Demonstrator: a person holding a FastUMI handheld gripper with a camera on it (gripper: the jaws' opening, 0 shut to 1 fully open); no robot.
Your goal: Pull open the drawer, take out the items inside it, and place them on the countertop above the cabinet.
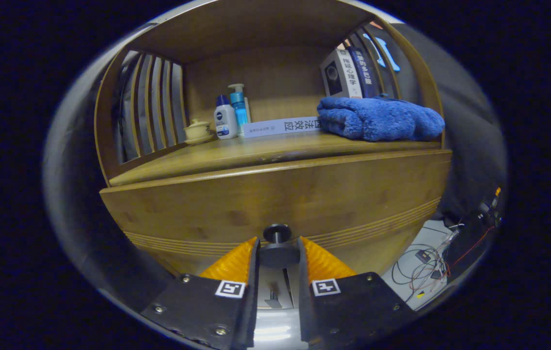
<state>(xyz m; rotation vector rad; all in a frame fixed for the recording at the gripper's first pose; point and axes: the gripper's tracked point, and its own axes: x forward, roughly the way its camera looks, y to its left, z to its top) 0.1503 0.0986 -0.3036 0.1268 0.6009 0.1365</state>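
Observation:
The wooden drawer front (pixel 275 199) fills the space just ahead of my fingers, below the countertop (pixel 236 155) of the cabinet. Its dark round knob (pixel 278 253) sits between my two fingers. My gripper (pixel 278 243) is shut on the knob, one finger pressing each side of its head. The top edge of the drawer front lies close under the countertop edge, and the drawer's inside is hidden.
On the countertop lie a folded blue towel (pixel 380 119), a flat book (pixel 283 127), upright books (pixel 348 73), two bottles (pixel 231 116) and a lidded cup (pixel 198 130). Slatted sides and a shelf roof enclose it. Cables (pixel 426 265) lie on the floor beside the cabinet.

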